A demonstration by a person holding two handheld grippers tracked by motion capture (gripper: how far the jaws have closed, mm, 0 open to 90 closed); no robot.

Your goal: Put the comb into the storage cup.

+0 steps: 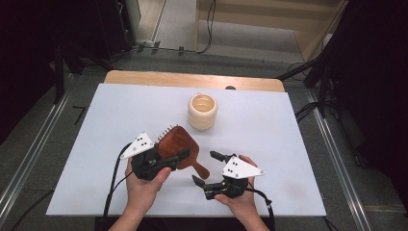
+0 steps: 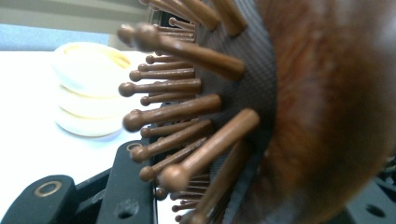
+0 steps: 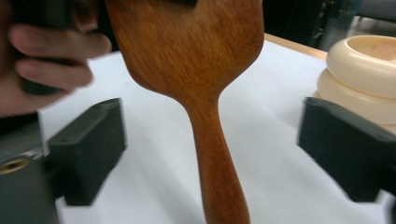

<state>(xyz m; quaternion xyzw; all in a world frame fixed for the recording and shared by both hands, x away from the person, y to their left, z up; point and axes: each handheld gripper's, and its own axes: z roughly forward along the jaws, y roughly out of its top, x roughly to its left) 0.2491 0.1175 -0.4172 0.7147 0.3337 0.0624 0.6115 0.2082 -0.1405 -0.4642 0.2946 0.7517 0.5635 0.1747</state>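
Observation:
A brown wooden hairbrush [image 1: 175,144] is held by its head in my left gripper [image 1: 181,156], which is shut on it. Its handle [image 1: 202,171] slopes down to the right, toward my right gripper [image 1: 205,167]. The left gripper view looks close along the brush's knob-tipped bristles [image 2: 187,107] and its wooden back [image 2: 327,116]. My right gripper is open. In the right gripper view the handle [image 3: 219,163] stands between the two spread pads [image 3: 88,149], clear of both. A cream ribbed cup [image 1: 202,111] stands upright farther back on the table.
A white sheet [image 1: 269,144] covers the table, whose wooden edge [image 1: 192,79] runs along the far side. The cup [image 3: 364,74] is just beyond the right gripper's right-hand jaw. Metal rails and cables lie on the floor either side.

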